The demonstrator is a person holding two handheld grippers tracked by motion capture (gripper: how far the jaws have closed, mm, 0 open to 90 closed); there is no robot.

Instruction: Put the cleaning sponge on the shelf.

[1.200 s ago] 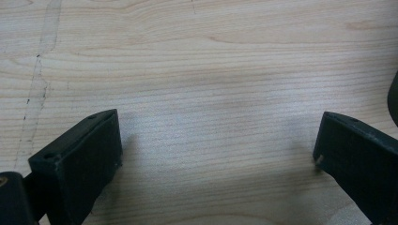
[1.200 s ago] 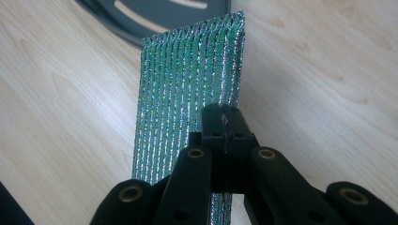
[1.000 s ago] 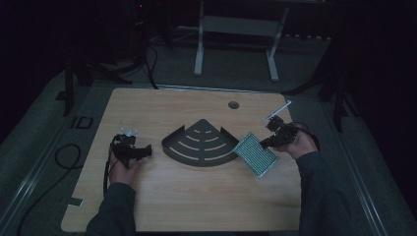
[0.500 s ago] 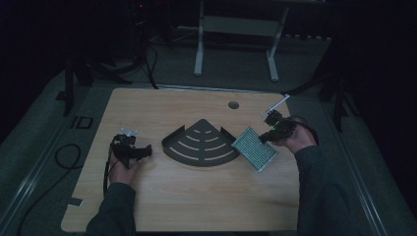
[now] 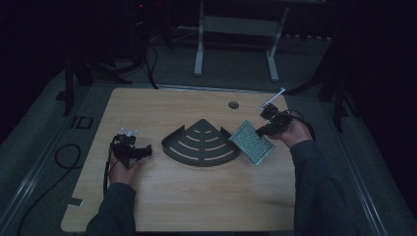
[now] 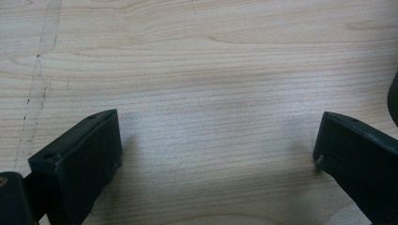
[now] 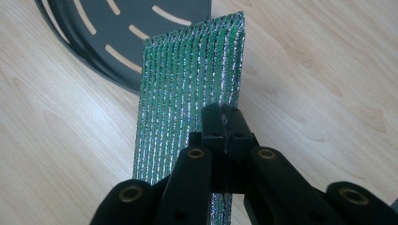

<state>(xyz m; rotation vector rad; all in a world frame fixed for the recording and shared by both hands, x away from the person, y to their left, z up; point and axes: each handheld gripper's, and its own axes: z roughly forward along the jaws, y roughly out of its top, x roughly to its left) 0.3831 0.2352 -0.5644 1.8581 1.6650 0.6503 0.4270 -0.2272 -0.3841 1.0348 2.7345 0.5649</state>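
Observation:
My right gripper (image 7: 224, 123) is shut on the edge of a flat green pad with silver glittering ribs (image 7: 187, 89), which hangs lifted off the wood. From above, that pad (image 5: 252, 142) sits just right of a dark fan-shaped slotted tray (image 5: 201, 145) at the table's middle, with the right gripper (image 5: 265, 129) at its upper right corner. The tray's curved rim (image 7: 112, 37) lies beyond the pad. My left gripper (image 5: 142, 152) rests at the left side of the table; its jaws stand wide apart over bare wood (image 6: 216, 145), so it is open with nothing between them.
The wooden table (image 5: 196, 196) has a round cable hole (image 5: 233, 104) near its far edge. A cable (image 5: 105, 172) trails from the left gripper. Metal stand legs (image 5: 236, 44) rise on the dark floor beyond the table.
My right gripper has lifted the green pad a little and carried it slightly up the picture, toward the tray's right corner. The left hand has stayed still.

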